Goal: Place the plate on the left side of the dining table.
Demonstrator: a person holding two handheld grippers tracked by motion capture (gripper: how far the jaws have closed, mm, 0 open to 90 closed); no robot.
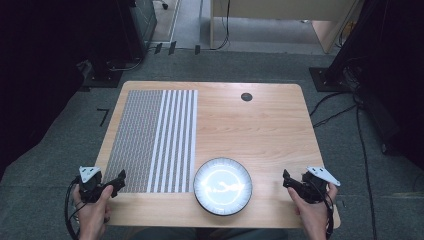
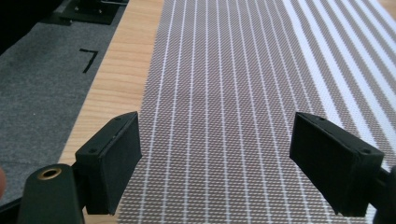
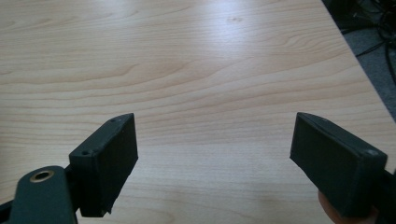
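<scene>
A striped woven placemat point(image 1: 152, 141) lies flat on the left half of the wooden table point(image 1: 260, 130). A dark plate point(image 1: 223, 186) with a shiny inside sits near the front edge, just right of the mat. My left gripper point(image 1: 118, 182) is held at the mat's front left corner, open and empty; in the left gripper view its jaws stand wide apart over the placemat point(image 2: 224, 93). My right gripper point(image 1: 289, 180) hovers at the front right of the table, to the right of the plate, also open, with bare table point(image 3: 210, 84) between its jaws.
A small round dark grommet point(image 1: 246, 96) sits near the table's far edge. Grey carpet point(image 1: 65, 140) surrounds the table, with cables point(image 1: 360, 140) on the floor at the right and dark equipment stands at the back corners.
</scene>
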